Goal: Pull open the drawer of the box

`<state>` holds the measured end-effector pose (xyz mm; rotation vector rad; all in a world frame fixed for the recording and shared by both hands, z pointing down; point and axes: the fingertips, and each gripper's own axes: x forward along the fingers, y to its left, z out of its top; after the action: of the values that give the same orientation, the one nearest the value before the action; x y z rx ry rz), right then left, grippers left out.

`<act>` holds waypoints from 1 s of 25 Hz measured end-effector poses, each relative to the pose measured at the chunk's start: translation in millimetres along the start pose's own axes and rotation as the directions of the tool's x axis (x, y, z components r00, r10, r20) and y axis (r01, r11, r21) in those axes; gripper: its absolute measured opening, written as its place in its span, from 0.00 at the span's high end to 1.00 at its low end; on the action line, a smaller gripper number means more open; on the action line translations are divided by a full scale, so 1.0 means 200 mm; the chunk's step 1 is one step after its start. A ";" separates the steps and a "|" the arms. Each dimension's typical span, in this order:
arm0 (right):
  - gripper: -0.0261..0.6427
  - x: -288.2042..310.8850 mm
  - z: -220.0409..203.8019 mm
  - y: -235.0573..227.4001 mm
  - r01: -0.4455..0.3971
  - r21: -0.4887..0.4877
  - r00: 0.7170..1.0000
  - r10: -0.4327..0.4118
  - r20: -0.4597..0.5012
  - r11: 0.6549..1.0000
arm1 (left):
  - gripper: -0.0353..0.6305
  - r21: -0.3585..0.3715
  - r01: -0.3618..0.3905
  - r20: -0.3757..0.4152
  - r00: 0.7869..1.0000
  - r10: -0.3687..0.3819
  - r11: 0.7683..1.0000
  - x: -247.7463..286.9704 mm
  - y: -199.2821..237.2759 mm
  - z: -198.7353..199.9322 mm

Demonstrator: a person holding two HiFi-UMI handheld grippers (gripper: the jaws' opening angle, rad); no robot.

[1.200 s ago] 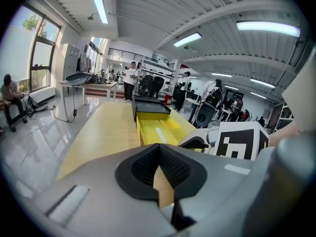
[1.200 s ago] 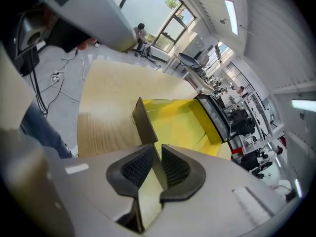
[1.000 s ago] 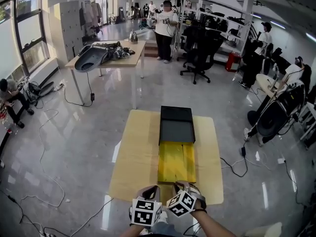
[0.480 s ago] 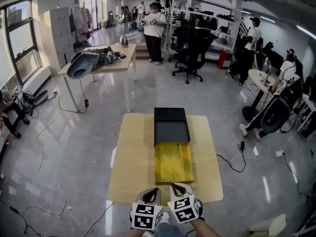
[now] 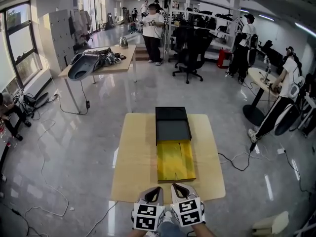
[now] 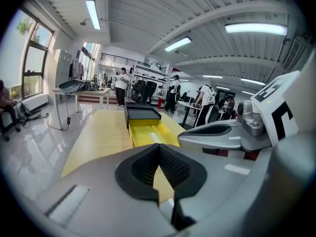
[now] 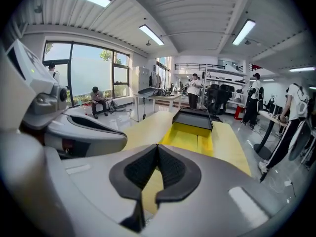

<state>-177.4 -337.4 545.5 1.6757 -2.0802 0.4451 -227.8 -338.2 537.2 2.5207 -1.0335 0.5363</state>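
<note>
— What's the floor like?
— A glossy grey floor [image 5: 74,142] that reflects the light, with loose cables [image 5: 47,179] trailing across it at eight o'clock.
— Any windows?
— Tall dark-framed windows [image 5: 19,38] at ten o'clock let in daylight, and grey lockers [image 5: 61,31] stand just beside them.
— And furniture?
— There's a pale wooden table [image 5: 133,167] at the centre. A second wooden table [image 5: 118,64], piled with gear, is at eleven. A black office chair [image 5: 190,53] sits at one with shelving [image 5: 210,21] behind it, and a small round table [image 5: 260,79] is at two.
— Lighting?
— Strip lights [image 6: 254,28] on a ribbed white ceiling [image 6: 148,14].
</note>
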 end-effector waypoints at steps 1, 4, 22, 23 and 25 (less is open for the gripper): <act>0.95 -0.01 0.00 0.01 -0.005 0.006 1.000 0.005 0.005 1.000 | 0.94 0.003 0.000 0.003 1.000 0.000 1.000 -0.01 0.00 0.00; 0.95 -0.11 0.02 0.03 -0.007 0.022 1.000 0.007 0.013 1.000 | 0.94 0.015 0.002 0.006 1.000 -0.002 1.000 -0.07 -0.06 0.02; 0.95 -0.28 -0.07 0.43 -0.021 0.048 0.999 0.019 0.040 0.999 | 0.93 0.043 -0.002 0.021 1.000 0.001 0.999 -0.45 0.00 -0.15; 0.95 -0.30 -0.03 0.37 -0.022 0.048 0.999 0.021 0.039 0.999 | 0.93 0.042 -0.003 0.019 1.000 0.002 0.999 -0.41 -0.04 -0.10; 0.95 -0.28 -0.03 0.28 -0.025 0.047 0.999 0.024 0.037 0.999 | 0.93 0.038 -0.005 0.016 1.000 0.005 0.999 -0.34 -0.08 -0.07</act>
<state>-221.0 -275.0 521.9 1.6989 -2.1343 0.4781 -264.7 -281.5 513.6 2.5603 -1.0451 0.5426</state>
